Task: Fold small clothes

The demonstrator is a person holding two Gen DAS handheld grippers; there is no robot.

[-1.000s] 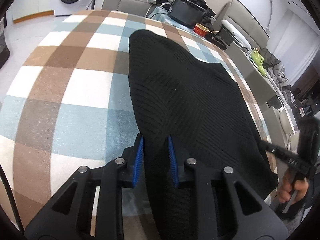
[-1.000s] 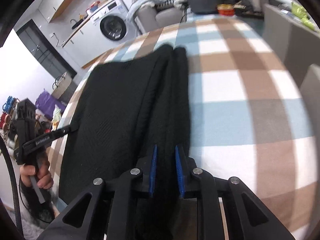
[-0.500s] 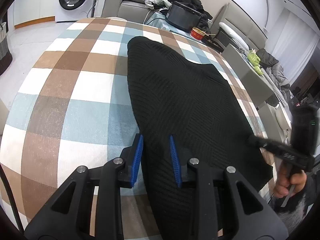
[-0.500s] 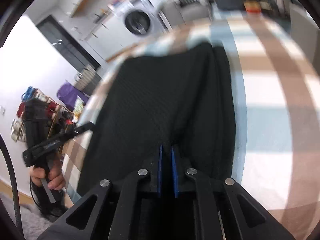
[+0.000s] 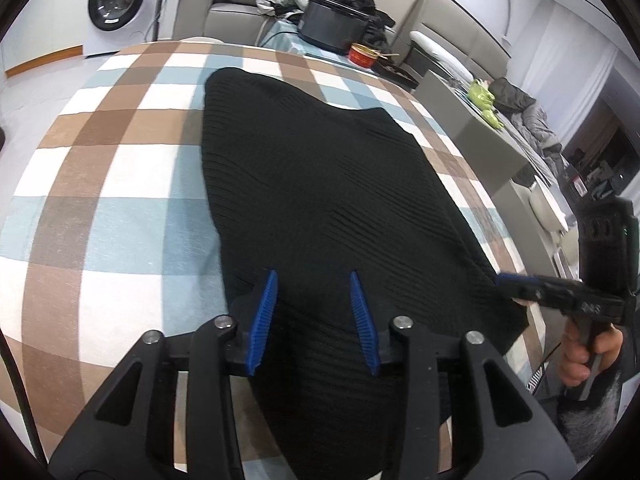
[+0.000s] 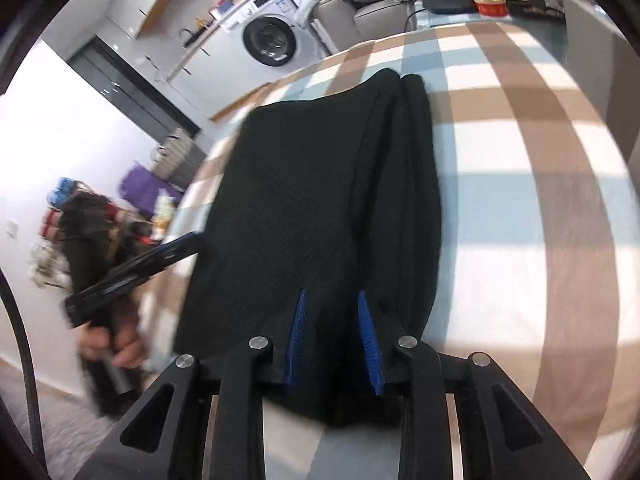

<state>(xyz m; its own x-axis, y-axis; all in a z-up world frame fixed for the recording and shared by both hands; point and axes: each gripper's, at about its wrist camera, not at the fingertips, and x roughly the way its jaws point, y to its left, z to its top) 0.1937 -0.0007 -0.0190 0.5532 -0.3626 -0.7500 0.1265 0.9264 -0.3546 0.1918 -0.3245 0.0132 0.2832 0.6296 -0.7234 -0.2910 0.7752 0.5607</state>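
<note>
Black knit garment (image 5: 320,184) lies flat on the checked counter (image 5: 100,200), running toward 12 o'clock; left tool (image 5: 314,312) and right tool (image 6: 334,332) have both just opened, releasing it — fold laid down.

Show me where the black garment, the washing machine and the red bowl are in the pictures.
black garment (image 5: 320,184), left wrist view, middle of the knit cloth.
washing machine (image 6: 270,40), right wrist view, round door.
red bowl (image 5: 362,55), left wrist view, its side wall.
</note>
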